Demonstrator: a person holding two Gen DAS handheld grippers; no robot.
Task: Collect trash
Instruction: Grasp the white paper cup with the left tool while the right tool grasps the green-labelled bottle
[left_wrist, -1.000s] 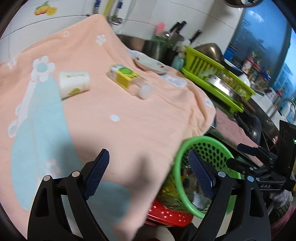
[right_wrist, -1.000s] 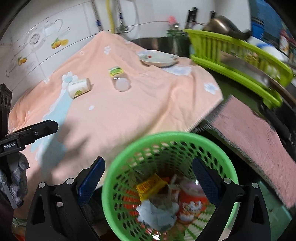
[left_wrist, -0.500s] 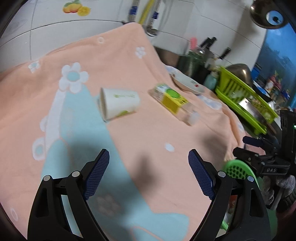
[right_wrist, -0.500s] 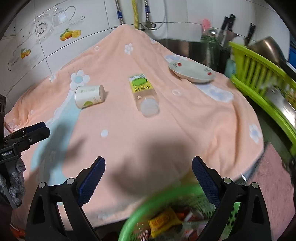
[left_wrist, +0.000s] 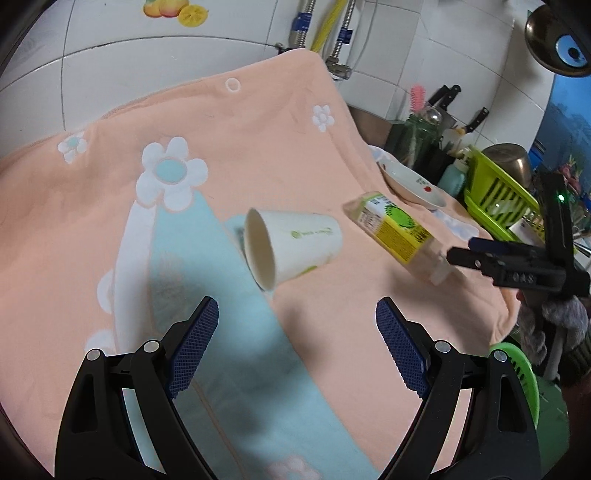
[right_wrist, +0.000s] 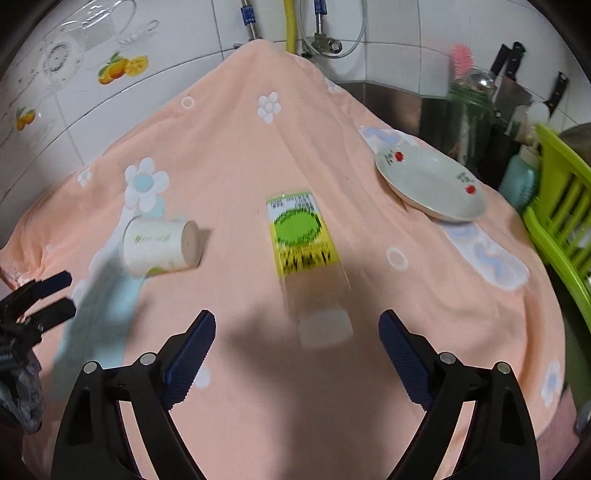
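While both grippers hung over the peach flowered towel (right_wrist: 236, 155), nothing lay between the pads of either one. Farthest left in the right wrist view, the left gripper (left_wrist: 297, 341) showed only as dark tips at the frame edge; in its own view its jaws stood wide apart and empty, aimed at the paper cup (left_wrist: 291, 249). That cup lay on its side on the towel, its open mouth turned toward the left gripper and its flat base toward the bottle. Just right of the cup, apart from it, lay the clear plastic bottle (right_wrist: 303, 240) with a yellow and green label, also on its side, its white cap end nearest the right gripper (right_wrist: 297, 345). The right gripper's jaws had just been closing a little, yet they were still spread and empty, the bottle's cap lying beyond and between the fingertips without touching them. Further right a white plate (right_wrist: 428, 188) with red fruit marks rested on the towel. At the far right stood a lime dish rack (right_wrist: 557, 206), and the rim of a green basket (left_wrist: 517, 360) showed below the towel's edge.
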